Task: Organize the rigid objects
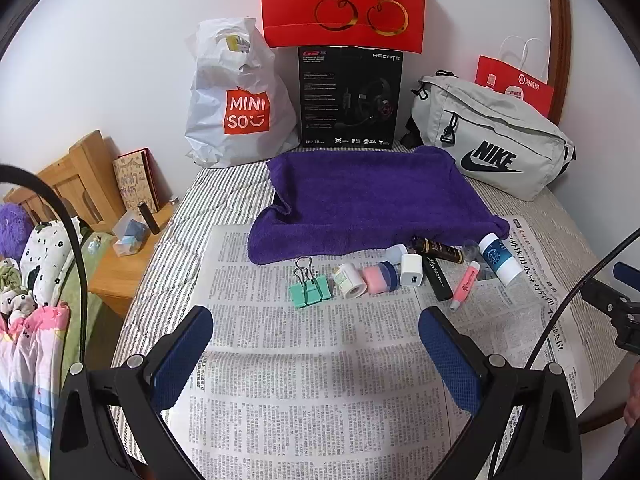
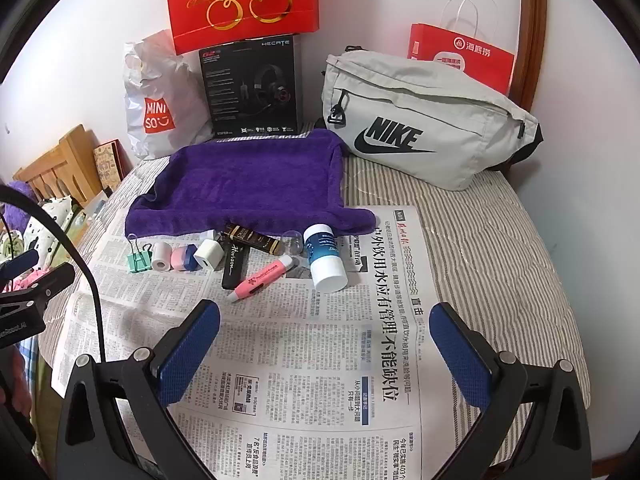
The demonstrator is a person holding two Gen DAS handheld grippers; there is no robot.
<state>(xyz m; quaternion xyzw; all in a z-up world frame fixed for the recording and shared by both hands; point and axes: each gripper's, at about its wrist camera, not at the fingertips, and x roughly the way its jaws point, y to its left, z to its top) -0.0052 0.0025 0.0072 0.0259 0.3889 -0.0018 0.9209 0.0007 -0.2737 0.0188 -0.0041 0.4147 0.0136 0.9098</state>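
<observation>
Small items lie in a row on the newspaper (image 1: 304, 360) (image 2: 312, 360) in front of a purple towel (image 1: 372, 196) (image 2: 248, 184): a green binder clip (image 1: 310, 290) (image 2: 138, 262), a white roll (image 1: 351, 280) (image 2: 161, 256), a pink and blue piece (image 1: 380, 278) (image 2: 184, 258), a white charger cube (image 1: 411, 271) (image 2: 209, 255), a black flat case (image 1: 436, 276) (image 2: 234, 266), a pink highlighter (image 1: 464, 286) (image 2: 260, 278) and a blue-white bottle (image 1: 500, 258) (image 2: 325, 258). My left gripper (image 1: 316, 320) is open, short of the row. My right gripper (image 2: 326, 318) is open too, nothing between its fingers.
Against the wall stand a white Miniso bag (image 1: 236, 100) (image 2: 160, 100), a black headset box (image 1: 350, 96) (image 2: 252, 88), red gift bags (image 1: 342, 4) (image 2: 460, 56) and a grey Nike pouch (image 1: 492, 136) (image 2: 428, 120). A wooden bedside stand (image 1: 120, 240) with small things is left of the bed.
</observation>
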